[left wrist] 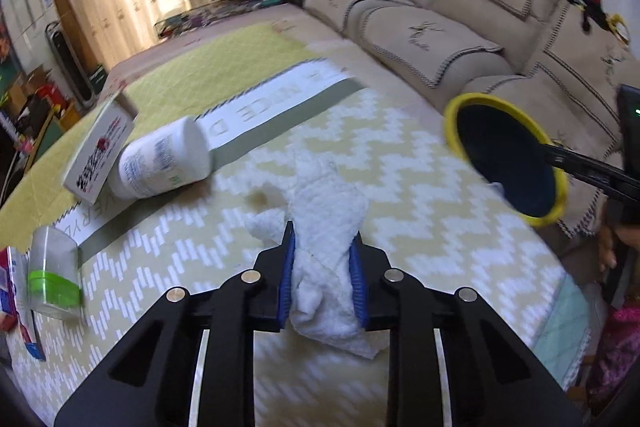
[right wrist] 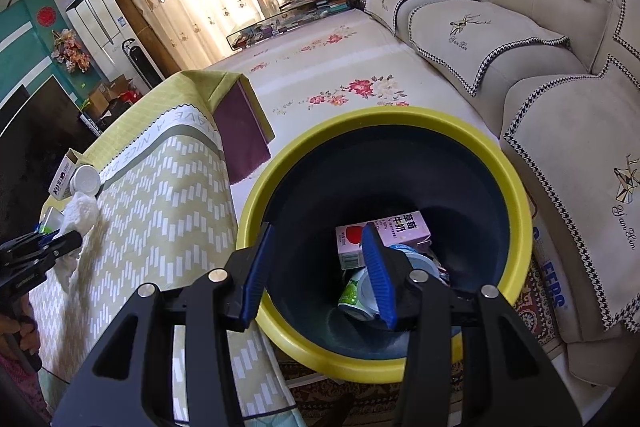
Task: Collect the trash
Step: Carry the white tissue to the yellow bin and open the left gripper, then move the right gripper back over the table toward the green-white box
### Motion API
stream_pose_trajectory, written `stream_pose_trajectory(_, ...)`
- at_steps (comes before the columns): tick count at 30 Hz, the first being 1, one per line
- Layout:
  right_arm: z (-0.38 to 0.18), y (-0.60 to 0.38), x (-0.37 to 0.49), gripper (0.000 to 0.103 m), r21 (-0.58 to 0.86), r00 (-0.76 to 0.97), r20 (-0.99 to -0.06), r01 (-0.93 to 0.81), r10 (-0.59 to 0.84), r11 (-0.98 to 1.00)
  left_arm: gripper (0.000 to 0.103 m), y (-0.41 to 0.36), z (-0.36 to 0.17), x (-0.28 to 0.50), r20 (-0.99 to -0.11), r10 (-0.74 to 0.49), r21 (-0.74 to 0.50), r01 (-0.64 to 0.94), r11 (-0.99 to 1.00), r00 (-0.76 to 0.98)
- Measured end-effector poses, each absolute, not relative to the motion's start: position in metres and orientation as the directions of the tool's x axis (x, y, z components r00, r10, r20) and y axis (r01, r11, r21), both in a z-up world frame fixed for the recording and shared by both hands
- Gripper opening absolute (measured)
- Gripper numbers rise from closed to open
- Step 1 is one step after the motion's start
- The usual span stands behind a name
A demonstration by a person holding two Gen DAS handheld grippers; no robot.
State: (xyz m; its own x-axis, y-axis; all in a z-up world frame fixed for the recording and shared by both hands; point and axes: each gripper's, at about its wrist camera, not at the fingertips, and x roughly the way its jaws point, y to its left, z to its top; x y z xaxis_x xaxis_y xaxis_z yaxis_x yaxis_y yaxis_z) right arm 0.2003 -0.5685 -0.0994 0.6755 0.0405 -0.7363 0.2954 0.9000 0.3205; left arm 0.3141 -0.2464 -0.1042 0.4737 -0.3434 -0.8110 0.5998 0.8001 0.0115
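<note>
My left gripper (left wrist: pixel 323 251) is shut on a crumpled white tissue (left wrist: pixel 324 215) that lies on the yellow-patterned tablecloth (left wrist: pixel 420 227). The same tissue shows in the right wrist view (right wrist: pixel 82 213). My right gripper (right wrist: pixel 316 267) grips the near rim of a dark bin with a yellow rim (right wrist: pixel 516 195), held beside the table; it also shows in the left wrist view (left wrist: pixel 452 123). Inside the bin lie a pink milk carton (right wrist: pixel 394 227) and a crushed cup (right wrist: pixel 356 295).
On the table stand a white jar on its side (left wrist: pixel 164 159), a white box (left wrist: pixel 100 151), and a clear container with a green band (left wrist: pixel 52 275). A beige sofa (left wrist: pixel 440 23) runs along the right. A floral mat (right wrist: pixel 340 75) covers the floor beyond.
</note>
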Motion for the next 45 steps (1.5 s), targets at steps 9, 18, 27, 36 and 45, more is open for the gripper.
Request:
stream_pose_trajectory(9, -0.092, -0.585, 0.165, 0.048, 0.325, 0.700, -0.714, 0.337, -0.005, 0.884, 0.024, -0.303, -0.049, 0.257, -0.763, -0.453, 0.022, 0.718, 0.695, 0.461)
stream_pose_trajectory(18, -0.095, -0.621, 0.112, 0.051, 0.318, 0.697, -0.710, 0.440, -0.097, 0.840, 0.024, -0.405, -0.040, 0.228, -0.766, -0.503, 0.047, 0.816, 0.577, 0.400)
stream_pose_trajectory(27, -0.112, -0.658, 0.074, 0.052, 0.358, 0.683, -0.720, 0.519, -0.124, 0.776, 0.024, -0.493, -0.064, 0.242, -0.802, -0.490, 0.046, 0.853, 0.520, 0.342)
stream_pose_trajectory(36, -0.122, -0.662, 0.074, 0.052, 0.363, 0.668, -0.736, 0.529, -0.112, 0.767, 0.034, -0.542, -0.102, 0.272, -0.838, -0.430, 0.063, 0.843, 0.535, 0.335)
stream_pose_trajectory(45, -0.114, -0.649, 0.083, 0.054, 0.341, 0.670, -0.733, 0.511, -0.118, 0.789, 0.086, -0.501, -0.080, 0.269, -0.790, -0.464, 0.069, 0.810, 0.583, 0.401)
